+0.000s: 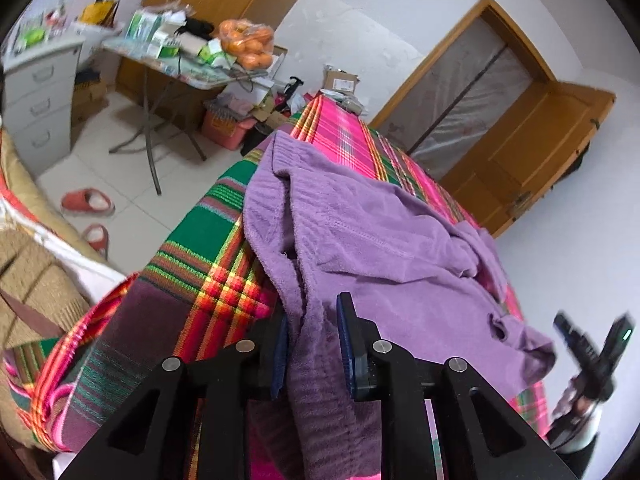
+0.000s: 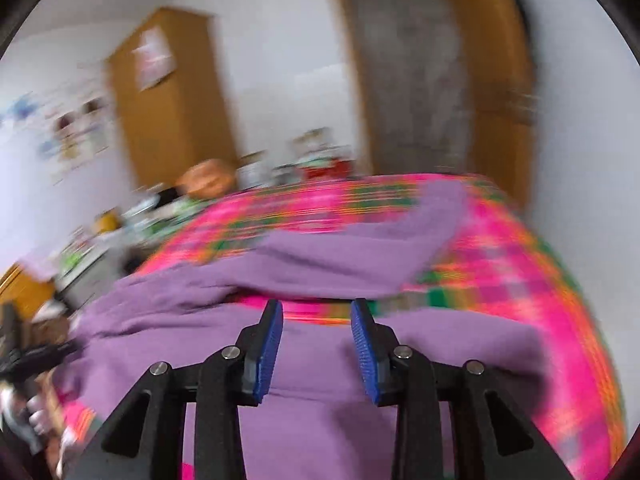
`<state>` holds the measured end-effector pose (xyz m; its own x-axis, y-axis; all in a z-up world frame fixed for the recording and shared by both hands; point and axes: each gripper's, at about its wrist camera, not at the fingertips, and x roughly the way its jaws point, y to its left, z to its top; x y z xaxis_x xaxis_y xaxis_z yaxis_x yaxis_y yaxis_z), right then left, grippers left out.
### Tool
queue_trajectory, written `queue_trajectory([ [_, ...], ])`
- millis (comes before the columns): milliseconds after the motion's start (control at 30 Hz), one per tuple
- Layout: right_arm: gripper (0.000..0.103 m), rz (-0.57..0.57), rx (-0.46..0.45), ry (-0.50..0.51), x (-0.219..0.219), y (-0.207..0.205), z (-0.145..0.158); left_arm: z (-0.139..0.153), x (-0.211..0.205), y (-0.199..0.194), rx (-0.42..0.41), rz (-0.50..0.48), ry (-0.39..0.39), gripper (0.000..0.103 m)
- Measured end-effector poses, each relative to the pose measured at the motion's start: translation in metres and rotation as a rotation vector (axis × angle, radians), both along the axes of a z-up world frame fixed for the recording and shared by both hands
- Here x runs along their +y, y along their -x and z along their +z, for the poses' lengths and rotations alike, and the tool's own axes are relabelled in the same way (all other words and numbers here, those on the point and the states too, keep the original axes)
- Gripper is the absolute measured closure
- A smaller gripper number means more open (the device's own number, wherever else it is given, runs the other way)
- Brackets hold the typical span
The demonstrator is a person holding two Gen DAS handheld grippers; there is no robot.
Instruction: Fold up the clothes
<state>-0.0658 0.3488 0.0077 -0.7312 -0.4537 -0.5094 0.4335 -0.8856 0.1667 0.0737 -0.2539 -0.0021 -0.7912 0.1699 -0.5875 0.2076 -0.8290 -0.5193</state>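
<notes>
A purple fleece garment (image 1: pixel 380 240) lies rumpled across a bed with a bright plaid sheet (image 1: pixel 208 264). My left gripper (image 1: pixel 314 308) is shut on a bunched fold of it at the near edge, and purple cloth fills the gap between the blue pads (image 1: pixel 346 340). In the blurred right wrist view the garment (image 2: pixel 320 256) spreads over the sheet (image 2: pixel 520 280). My right gripper (image 2: pixel 316 306) hangs over it, open, with nothing between its fingers. The right gripper (image 1: pixel 592 352) also shows at the left wrist view's right edge, past the garment's hem. The left gripper (image 2: pixel 24 356) shows dimly at the far left.
A folding table with clutter and a bag of oranges (image 1: pixel 248 42) stands beyond the bed. A grey drawer cabinet (image 1: pixel 36 100), red slippers (image 1: pixel 86 202) and a pink basket (image 1: pixel 226 128) are on the tiled floor. A wooden door (image 1: pixel 532 152) stands at the right. A beige knit (image 1: pixel 28 280) lies at the left.
</notes>
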Motion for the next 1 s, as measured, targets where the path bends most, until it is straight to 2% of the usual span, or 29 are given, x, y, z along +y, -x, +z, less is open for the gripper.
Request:
queue_trajectory([
  [33, 0.065, 0.050, 0.003, -0.006, -0.016, 0.002, 0.001, 0.000, -0.001, -0.001, -0.003, 0.010, 0.015, 0.090],
  [133, 0.064, 0.209, 0.010, -0.026, -0.069, 0.006, 0.002, 0.000, -0.007, -0.002, -0.006, 0.038, 0.025, 0.092],
  [333, 0.063, 0.395, 0.038, -0.079, -0.142, 0.003, 0.010, 0.012, -0.023, 0.006, 0.018, 0.060, 0.069, 0.093],
  [433, 0.063, 0.454, 0.078, -0.105, -0.170, 0.007, 0.020, 0.010, -0.038, 0.015, 0.002, 0.077, 0.052, 0.094],
  [567, 0.061, 0.530, 0.084, -0.172, -0.208, 0.028, 0.021, -0.004, -0.047, 0.022, -0.023, 0.071, 0.005, 0.093],
  [733, 0.061, 0.633, 0.060, -0.274, -0.264, 0.056, 0.008, -0.008, -0.048, 0.018, 0.003, 0.066, -0.020, 0.093],
  [1000, 0.061, 0.816, -0.031, -0.411, -0.354, 0.087, -0.037, -0.007, -0.040, 0.020, 0.009, 0.064, 0.020, 0.093],
])
